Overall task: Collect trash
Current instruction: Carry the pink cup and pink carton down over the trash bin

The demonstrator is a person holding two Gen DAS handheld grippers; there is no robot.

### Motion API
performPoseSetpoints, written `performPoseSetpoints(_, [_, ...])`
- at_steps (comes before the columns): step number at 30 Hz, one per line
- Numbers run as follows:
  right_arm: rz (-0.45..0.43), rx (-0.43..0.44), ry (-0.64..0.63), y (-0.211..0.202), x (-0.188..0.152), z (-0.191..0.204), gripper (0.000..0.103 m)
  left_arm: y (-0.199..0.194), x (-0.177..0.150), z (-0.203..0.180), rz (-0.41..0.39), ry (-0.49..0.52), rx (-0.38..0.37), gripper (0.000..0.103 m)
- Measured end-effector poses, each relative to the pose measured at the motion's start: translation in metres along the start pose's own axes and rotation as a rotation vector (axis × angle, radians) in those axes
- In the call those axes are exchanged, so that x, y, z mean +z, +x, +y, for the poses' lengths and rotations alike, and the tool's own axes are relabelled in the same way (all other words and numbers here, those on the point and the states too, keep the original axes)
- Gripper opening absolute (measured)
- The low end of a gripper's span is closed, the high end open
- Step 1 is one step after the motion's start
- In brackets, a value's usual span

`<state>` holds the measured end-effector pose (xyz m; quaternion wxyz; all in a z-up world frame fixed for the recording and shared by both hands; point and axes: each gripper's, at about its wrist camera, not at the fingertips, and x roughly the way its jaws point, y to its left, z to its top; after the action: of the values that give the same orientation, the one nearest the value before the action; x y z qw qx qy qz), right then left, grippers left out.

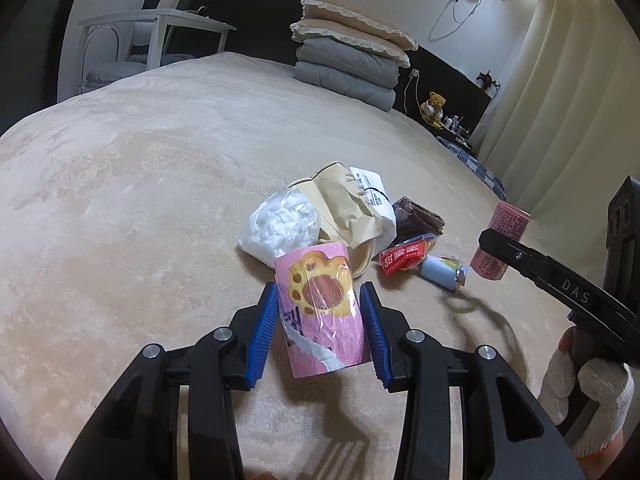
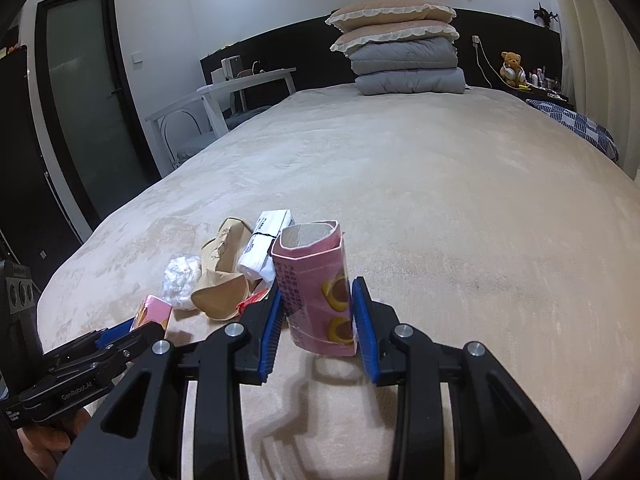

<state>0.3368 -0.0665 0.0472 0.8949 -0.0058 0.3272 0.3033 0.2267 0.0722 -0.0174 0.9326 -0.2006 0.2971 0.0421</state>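
My left gripper (image 1: 320, 320) is shut on a pink snack wrapper with a paw-shaped cookie picture (image 1: 320, 304), held above the beige bed. My right gripper (image 2: 316, 316) is shut on a pink cookie box (image 2: 316, 284), open at its top; that box shows in the left wrist view (image 1: 500, 240) at the right. Behind lies a trash pile: a clear bag of white tissue (image 1: 280, 224), a crumpled brown paper bag (image 1: 344, 208), a white printed packet (image 2: 264, 244), a red wrapper (image 1: 404, 260) and a small light-blue packet (image 1: 444, 274).
The beige bed cover (image 2: 440, 200) spreads all around. Folded grey quilts and pillows (image 2: 404, 52) are stacked at the headboard. A white chair and desk (image 2: 224, 100) stand left of the bed. A teddy bear (image 2: 512, 66) sits at the far right.
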Motion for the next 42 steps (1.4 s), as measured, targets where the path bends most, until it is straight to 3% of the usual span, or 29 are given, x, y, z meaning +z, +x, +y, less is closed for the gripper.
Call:
performPoseSetpoints(16, [-0.042, 0.038, 0.033, -0.058, -0.043, 0.016, 0.035, -0.046, -0.019, -0.001, -0.058, 0.002, -0.072, 0.04])
performPoseSetpoints(25, [-0.051, 0.052, 0.08, -0.092, -0.075, 0.021, 0.035, -0.074, -0.037, -0.014, -0.093, 0.062, -0.11, 0.04])
performPoseSetpoints(42, [-0.035, 0.077, 0.135, -0.156, -0.136, 0.034, 0.035, -0.128, -0.09, -0.025, -0.091, 0.073, -0.175, 0.04])
